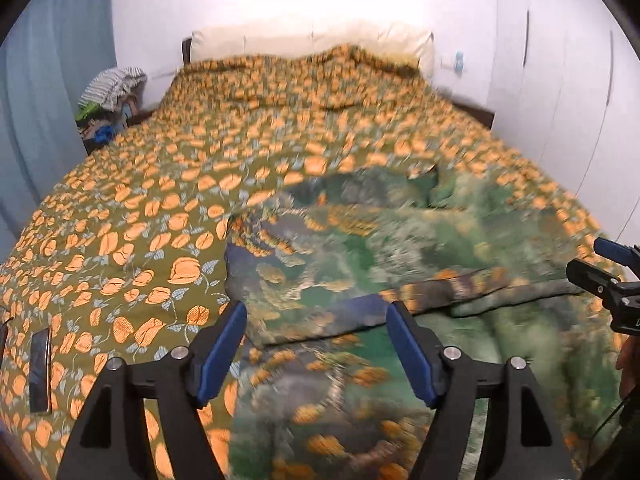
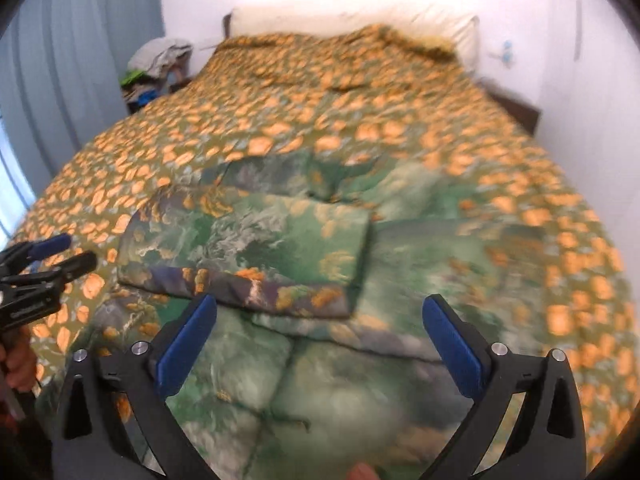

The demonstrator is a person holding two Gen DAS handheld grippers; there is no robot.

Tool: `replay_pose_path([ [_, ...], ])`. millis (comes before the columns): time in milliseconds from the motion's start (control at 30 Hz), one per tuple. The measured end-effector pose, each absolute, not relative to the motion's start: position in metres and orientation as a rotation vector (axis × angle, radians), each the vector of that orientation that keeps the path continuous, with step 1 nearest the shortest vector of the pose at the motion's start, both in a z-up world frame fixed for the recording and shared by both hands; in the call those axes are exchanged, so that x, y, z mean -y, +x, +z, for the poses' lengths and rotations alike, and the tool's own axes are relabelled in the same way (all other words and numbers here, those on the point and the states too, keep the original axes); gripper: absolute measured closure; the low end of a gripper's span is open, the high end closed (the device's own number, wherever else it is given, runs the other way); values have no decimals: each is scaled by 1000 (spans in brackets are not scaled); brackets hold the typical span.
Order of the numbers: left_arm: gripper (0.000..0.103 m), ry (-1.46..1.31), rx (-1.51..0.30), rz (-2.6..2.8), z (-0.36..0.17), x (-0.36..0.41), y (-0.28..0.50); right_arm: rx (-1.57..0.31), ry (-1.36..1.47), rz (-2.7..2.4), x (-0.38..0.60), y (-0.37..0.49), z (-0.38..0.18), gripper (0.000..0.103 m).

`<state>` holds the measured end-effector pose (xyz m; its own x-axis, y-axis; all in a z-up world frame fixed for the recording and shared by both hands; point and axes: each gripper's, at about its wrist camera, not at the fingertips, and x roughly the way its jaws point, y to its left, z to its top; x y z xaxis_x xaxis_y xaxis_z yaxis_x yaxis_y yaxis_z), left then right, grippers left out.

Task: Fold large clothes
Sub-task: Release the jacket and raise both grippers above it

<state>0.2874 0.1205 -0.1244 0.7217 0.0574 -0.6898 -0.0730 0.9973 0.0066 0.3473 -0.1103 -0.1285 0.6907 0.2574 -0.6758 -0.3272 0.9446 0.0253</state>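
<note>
Two grippers are seen with nothing held; left gripper fingers stand apart with no cloth between them; right gripper fingers are spread wide, also empty. No earlier frame is given, so only this state is noted.

Green patterned garment lies on the bed, over the orange-flowered bedspread; a folded flap is laid across its upper left part, so a fold is judged as just set down and released; the step in hand is read as pull-back between folds.

In the right wrist view the flap's near hem sits at about 12 o'clock from the fingers, just beyond the tips, apart from them; the unfolded quilted part lies below and between them. In the left wrist view the garment fills 12 to 3 o'clock; bare bedspread is at 9 to 11 o'clock.

Next move is judged to call for a fresh grasp on an outer edge, likely the unfolded side at 3 o'clock, both grippers pinching thick padded cloth; bulk may slip or spring open.
</note>
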Motion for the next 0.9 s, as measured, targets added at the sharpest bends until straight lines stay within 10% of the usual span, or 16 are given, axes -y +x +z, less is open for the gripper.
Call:
replay_pose_path([
  [400,23,-40,-653,140,-88,-94,220,-596,-79,120,158,262,-68,0],
  [533,0,19,-508,112,-75,-88,201,-569,-5,108,171,247,-63,0],
  [900,0,-38,-538,59,-73,-89,192,-636,-165,-33,165,239,-64,0],
])
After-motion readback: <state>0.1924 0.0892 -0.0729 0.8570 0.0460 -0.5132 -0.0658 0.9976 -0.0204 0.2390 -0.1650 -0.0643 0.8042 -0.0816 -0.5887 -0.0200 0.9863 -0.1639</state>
